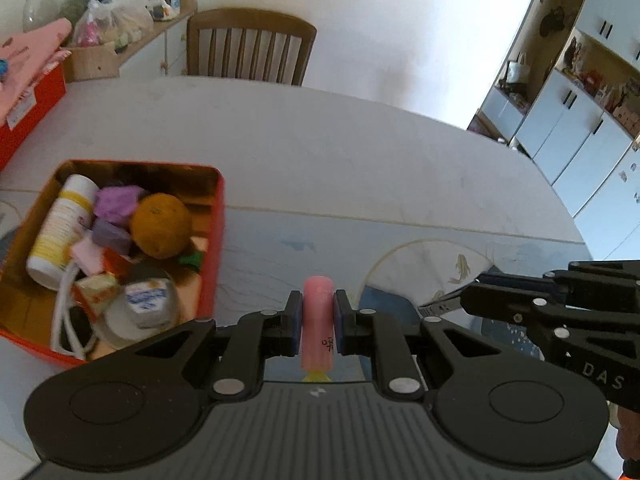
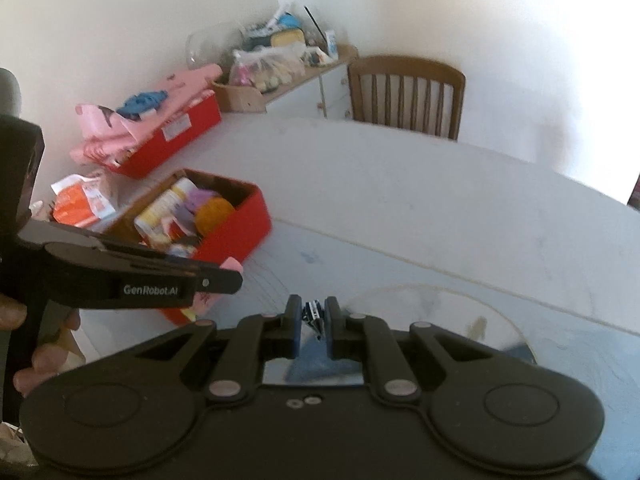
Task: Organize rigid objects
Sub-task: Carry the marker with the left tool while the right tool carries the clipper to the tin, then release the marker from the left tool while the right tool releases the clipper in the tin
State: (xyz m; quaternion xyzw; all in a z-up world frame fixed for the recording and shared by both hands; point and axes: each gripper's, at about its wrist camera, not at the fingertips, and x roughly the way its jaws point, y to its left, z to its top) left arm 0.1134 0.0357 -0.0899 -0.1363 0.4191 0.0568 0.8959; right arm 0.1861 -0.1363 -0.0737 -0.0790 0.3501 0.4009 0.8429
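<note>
My left gripper (image 1: 317, 306) is shut on a pink tube (image 1: 317, 312) that stands upright between its blue pads, above the table just right of the red tin box (image 1: 218, 216). The box holds a white bottle (image 1: 60, 224), an orange (image 1: 160, 226), purple pieces and several small packets. My right gripper (image 2: 314, 310) is shut on a small black-and-white striped item (image 2: 313, 314). In the left wrist view this item (image 1: 434, 307) shows as a thin strip at the right gripper's tips. The right wrist view shows the left gripper (image 2: 236, 278) beside the box (image 2: 240, 236).
A second red box (image 2: 176, 148) with pink cloth stands at the table's far left, with an orange-and-white packet (image 2: 82, 202) near it. A wooden chair (image 1: 250, 46) is behind the table (image 1: 340, 152). A cluttered shelf (image 1: 120, 12) and white cabinets (image 1: 580, 120) line the walls.
</note>
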